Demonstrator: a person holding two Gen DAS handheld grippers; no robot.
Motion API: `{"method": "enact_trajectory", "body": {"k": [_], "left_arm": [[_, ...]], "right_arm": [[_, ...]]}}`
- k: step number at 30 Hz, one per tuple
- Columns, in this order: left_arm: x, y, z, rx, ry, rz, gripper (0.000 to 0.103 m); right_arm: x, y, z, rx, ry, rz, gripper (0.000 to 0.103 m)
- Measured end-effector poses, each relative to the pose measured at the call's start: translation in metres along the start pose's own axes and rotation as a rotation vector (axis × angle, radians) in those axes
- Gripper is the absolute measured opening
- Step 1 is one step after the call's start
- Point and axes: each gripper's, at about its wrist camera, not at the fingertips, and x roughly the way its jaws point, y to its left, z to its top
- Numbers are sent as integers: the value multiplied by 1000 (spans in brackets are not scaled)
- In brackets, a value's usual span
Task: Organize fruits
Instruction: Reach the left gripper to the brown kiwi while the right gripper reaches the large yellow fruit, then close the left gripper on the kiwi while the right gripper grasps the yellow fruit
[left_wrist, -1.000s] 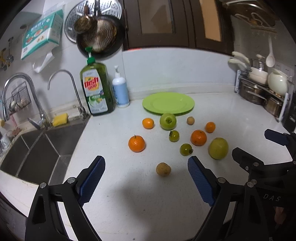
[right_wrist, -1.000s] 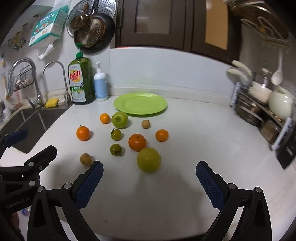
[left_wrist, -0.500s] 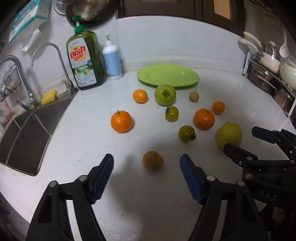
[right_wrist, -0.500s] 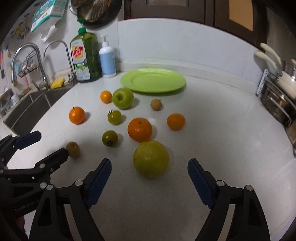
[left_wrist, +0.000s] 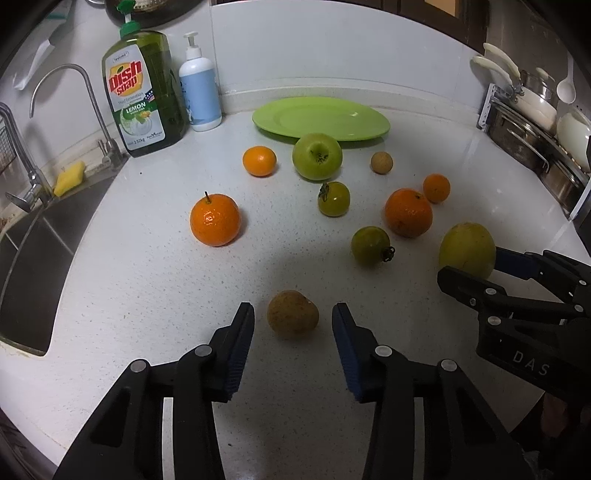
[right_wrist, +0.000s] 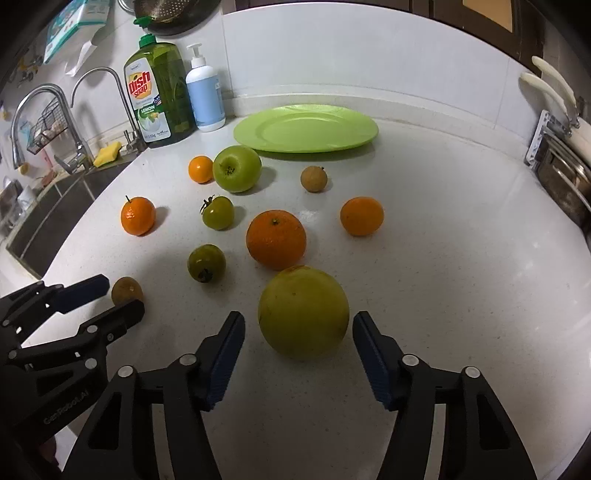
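Several fruits lie loose on the white counter in front of an empty green plate (left_wrist: 320, 118) (right_wrist: 306, 127). My left gripper (left_wrist: 293, 345) is open, its blue pads on either side of a small brown fruit (left_wrist: 292, 313) (right_wrist: 126, 290), with gaps showing. My right gripper (right_wrist: 298, 356) is open around a large yellow-green fruit (right_wrist: 303, 312) (left_wrist: 467, 249), not touching it. Beyond lie a green apple (left_wrist: 317, 156) (right_wrist: 237, 168), several oranges such as the big one (right_wrist: 276, 239) (left_wrist: 408, 212), two green tomatoes (left_wrist: 370, 246) (right_wrist: 206, 262) and another small brown fruit (right_wrist: 313, 178).
A green dish-soap bottle (left_wrist: 142, 92) and a white pump bottle (left_wrist: 200, 94) stand at the back left. A sink (left_wrist: 26, 243) with taps lies at the left. A dish rack (left_wrist: 532, 122) with pots stands at the right.
Both grippers moved forward and down toward the fruits. The left jaws narrowed around the small brown fruit, and the right jaws narrowed around the large yellow-green fruit.
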Motion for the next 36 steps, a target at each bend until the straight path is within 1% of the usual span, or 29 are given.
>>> {"method": "enact_trajectory", "body": {"k": [4,5,11,20,28,36], "left_arm": [[5,2,2,-9,17,-9,30],[6,3,2,-13,19,-13,30],[5,3,4,-14,11,-19,30],[-3,2,10,8,-26,-22,30],[-14,5,22,27,-72,-39,30],[-33,10,42,68,-146,-50,30]], "right_arm": [[2,0,2,-4,5,-3,54],[3,-1,3,-3,6,-6,51],[3,0,3,-13,6,-12,50],[2,0,3,-11,1,-10,50],[-11,4,9,-11,-41,-23,50],[-26,13,25,-16,-100,-23,50]]}}
